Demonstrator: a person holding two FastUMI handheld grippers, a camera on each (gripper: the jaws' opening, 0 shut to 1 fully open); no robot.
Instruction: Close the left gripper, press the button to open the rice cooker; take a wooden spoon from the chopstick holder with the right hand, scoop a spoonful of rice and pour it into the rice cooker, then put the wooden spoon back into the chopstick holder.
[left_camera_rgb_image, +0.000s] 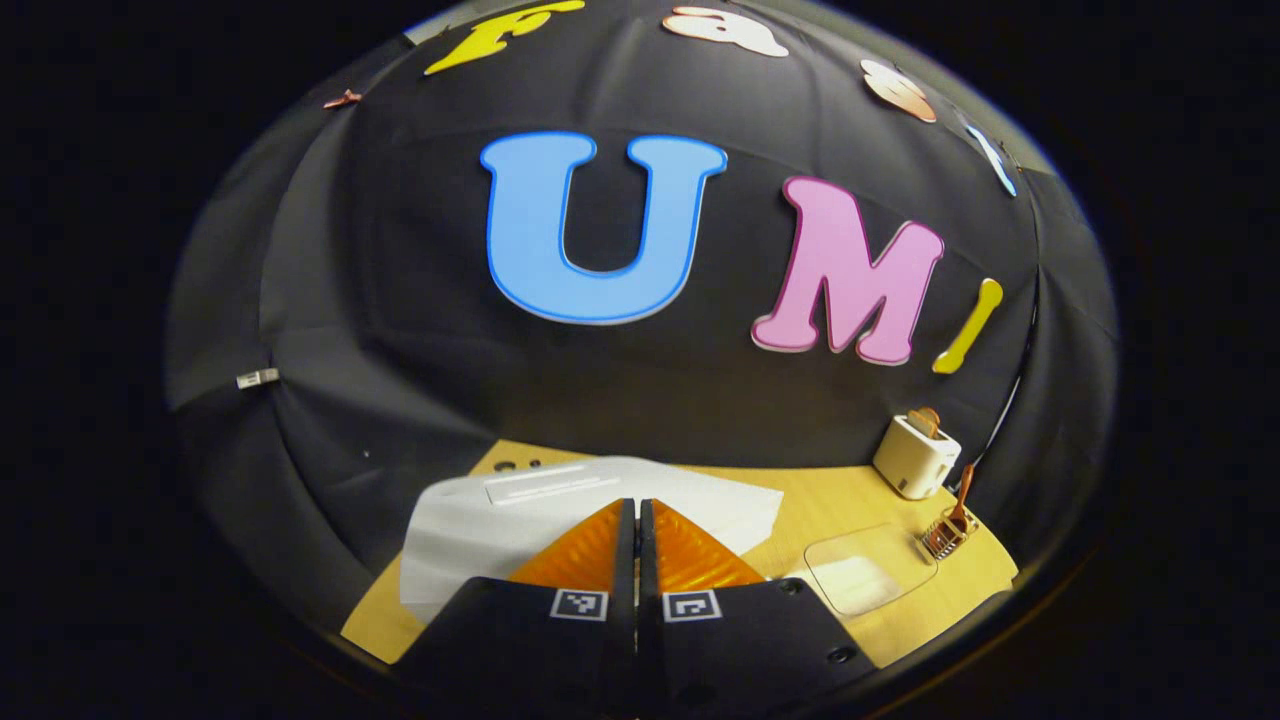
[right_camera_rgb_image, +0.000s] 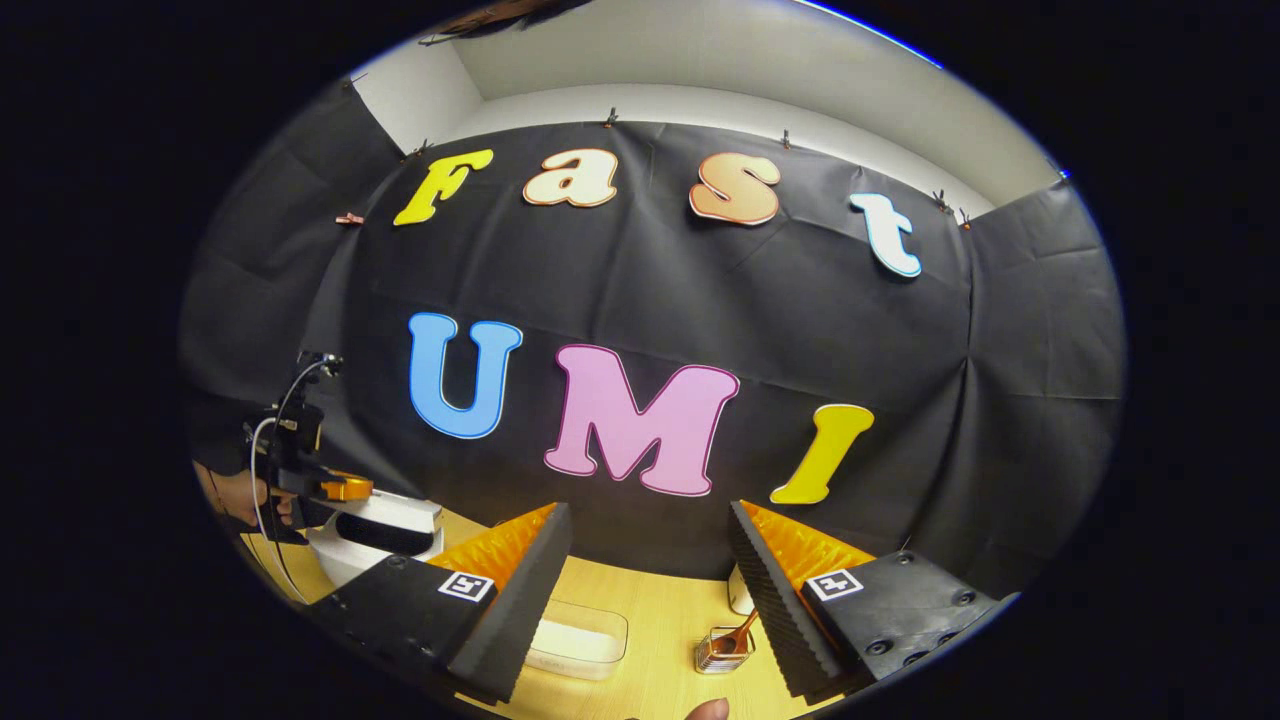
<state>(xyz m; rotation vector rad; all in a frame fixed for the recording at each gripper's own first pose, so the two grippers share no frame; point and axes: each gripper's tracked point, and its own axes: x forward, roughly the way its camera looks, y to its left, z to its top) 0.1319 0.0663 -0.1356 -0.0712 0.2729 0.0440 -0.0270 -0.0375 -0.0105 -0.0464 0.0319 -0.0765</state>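
My left gripper (left_camera_rgb_image: 637, 512) is shut with nothing between its fingers, its tips low over the white rice cooker (left_camera_rgb_image: 470, 535), whose lid lies down. The right gripper view shows that gripper (right_camera_rgb_image: 315, 485), held by a hand (right_camera_rgb_image: 235, 495), at the cooker's (right_camera_rgb_image: 385, 535) top. My right gripper (right_camera_rgb_image: 650, 508) is open and empty, raised above the table. Below it stands the wire chopstick holder (right_camera_rgb_image: 722, 652) with the wooden spoon (right_camera_rgb_image: 741, 632) in it. The holder (left_camera_rgb_image: 946, 537) and spoon (left_camera_rgb_image: 964, 495) also show far right in the left gripper view. A clear container of rice (right_camera_rgb_image: 577, 640) (left_camera_rgb_image: 868, 572) sits between cooker and holder.
A white toaster (left_camera_rgb_image: 915, 455) with a slice in it stands at the back right of the wooden table (left_camera_rgb_image: 830, 500), just behind the holder. In the right gripper view the toaster (right_camera_rgb_image: 738, 597) is mostly hidden by my right finger. Black cloth walls close off the back and sides.
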